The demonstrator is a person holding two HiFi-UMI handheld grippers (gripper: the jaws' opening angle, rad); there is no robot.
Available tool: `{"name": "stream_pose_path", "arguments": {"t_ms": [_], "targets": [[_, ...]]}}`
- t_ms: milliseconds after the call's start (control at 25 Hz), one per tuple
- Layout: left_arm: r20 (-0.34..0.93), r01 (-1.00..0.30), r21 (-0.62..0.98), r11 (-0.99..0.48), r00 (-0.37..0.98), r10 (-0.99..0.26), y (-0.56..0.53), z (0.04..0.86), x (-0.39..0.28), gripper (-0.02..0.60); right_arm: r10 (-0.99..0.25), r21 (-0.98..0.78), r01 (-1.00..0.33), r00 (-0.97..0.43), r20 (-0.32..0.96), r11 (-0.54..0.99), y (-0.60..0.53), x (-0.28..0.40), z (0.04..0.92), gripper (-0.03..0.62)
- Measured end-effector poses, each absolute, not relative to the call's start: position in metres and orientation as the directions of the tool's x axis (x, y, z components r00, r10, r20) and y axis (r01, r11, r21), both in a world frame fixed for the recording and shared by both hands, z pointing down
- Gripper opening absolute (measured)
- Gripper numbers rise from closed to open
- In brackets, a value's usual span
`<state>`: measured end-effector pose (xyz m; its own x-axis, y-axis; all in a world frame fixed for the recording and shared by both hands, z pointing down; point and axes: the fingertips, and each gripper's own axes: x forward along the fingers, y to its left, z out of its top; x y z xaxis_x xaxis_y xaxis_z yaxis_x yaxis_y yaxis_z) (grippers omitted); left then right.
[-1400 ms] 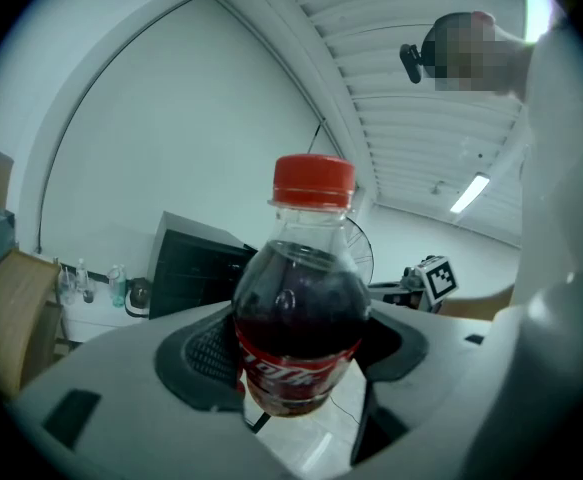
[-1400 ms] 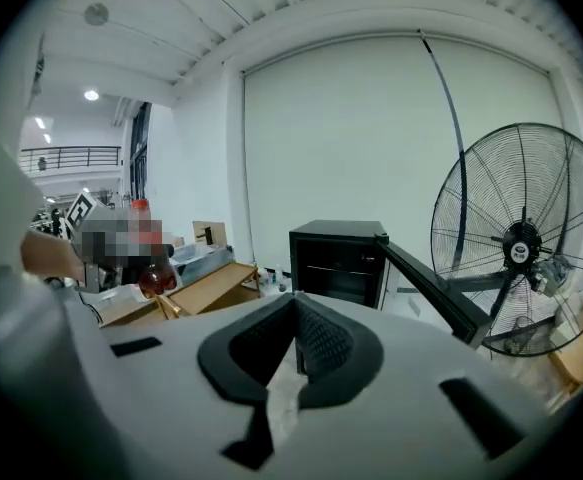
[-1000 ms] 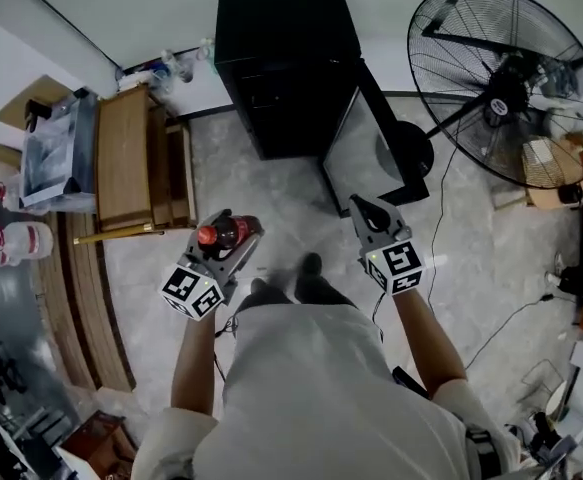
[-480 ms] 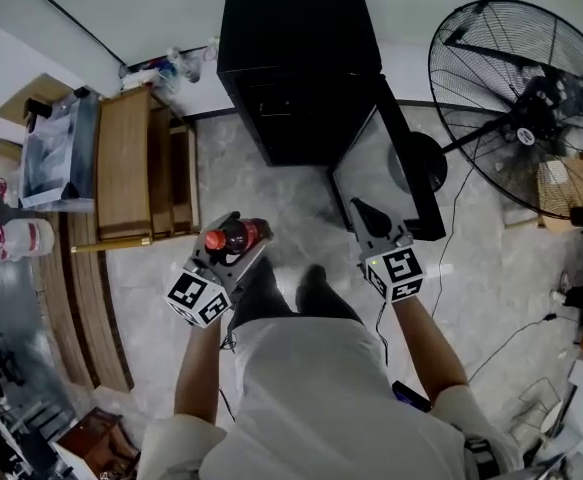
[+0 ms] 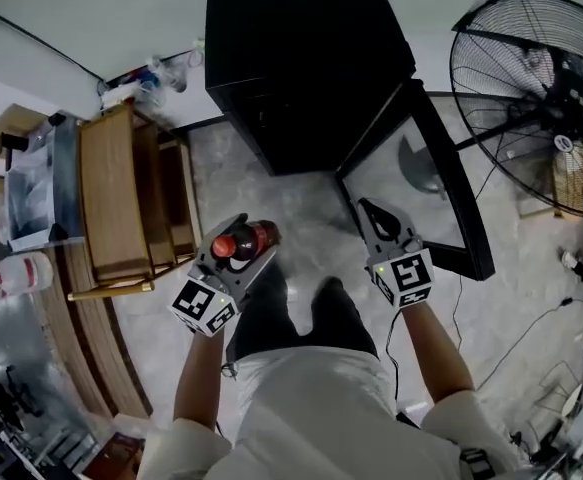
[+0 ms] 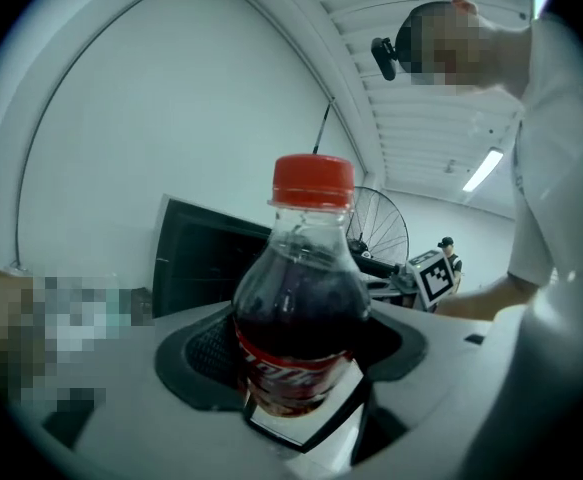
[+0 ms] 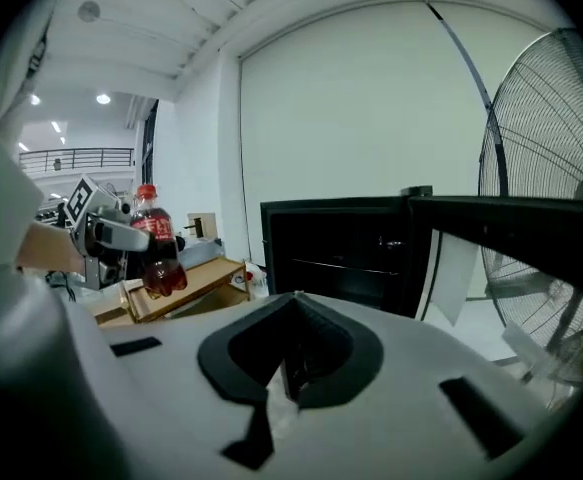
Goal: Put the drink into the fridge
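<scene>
A dark cola bottle [image 5: 243,240] with a red cap stands upright between the jaws of my left gripper [image 5: 239,248], which is shut on its lower body [image 6: 296,343]. The black fridge [image 5: 301,58] stands ahead on the floor with its door [image 5: 441,178] swung open to the right. Its dark inside with a shelf shows in the right gripper view [image 7: 341,253]. My right gripper [image 5: 367,210] is level with the left one, shut and empty [image 7: 289,353]. The held bottle [image 7: 157,253] also shows at the left of the right gripper view.
A large floor fan [image 5: 541,88] stands right of the fridge door. Wooden crates [image 5: 121,198] and plastic bottles [image 5: 11,273] line the left wall. Cables [image 5: 511,318] trail over the tiled floor at the right. The person's legs [image 5: 301,308] are below the grippers.
The person has stepped toward the fridge, which now looms larger and closer. Both grippers moved forward with the body; the bottle stays held in the left one.
</scene>
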<state>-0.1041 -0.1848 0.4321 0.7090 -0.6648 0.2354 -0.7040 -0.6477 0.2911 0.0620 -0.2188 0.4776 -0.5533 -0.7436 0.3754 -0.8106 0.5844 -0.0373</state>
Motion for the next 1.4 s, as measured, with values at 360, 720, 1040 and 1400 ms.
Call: {"name": "stream_pose_path", "arguments": {"t_ms": [360,720,1040,1400], "targets": [[0.191,-0.654,0.273,-0.706,0.756,-0.627,-0.242,0.529,-0.104,0.305,-0.769,0.004,-0.809,-0.557,0.314,0.588,-0.283,0.042,0.563,-0.005],[0.163,-0.596,0.170,-0.785,0.803,-0.574,-0.271,0.641,-0.107,0.304,-0.775,0.063,-0.805,-0.543,0.323,0.590,-0.326,0.034,0.658,-0.005],[0.145,-0.554,0.113,-0.825,0.831,-0.538,-0.295,0.746,-0.109,0.304,-0.788,0.142,-0.784,-0.563,0.248,0.604,-0.346,0.030,0.748,-0.005],[0.143,-0.551,0.045,-0.833,0.829,-0.541,-0.317,0.771,-0.078,0.304,-0.796,0.184,-0.777,-0.566,0.215,0.602,-0.335,0.037,0.786,-0.005]]}}
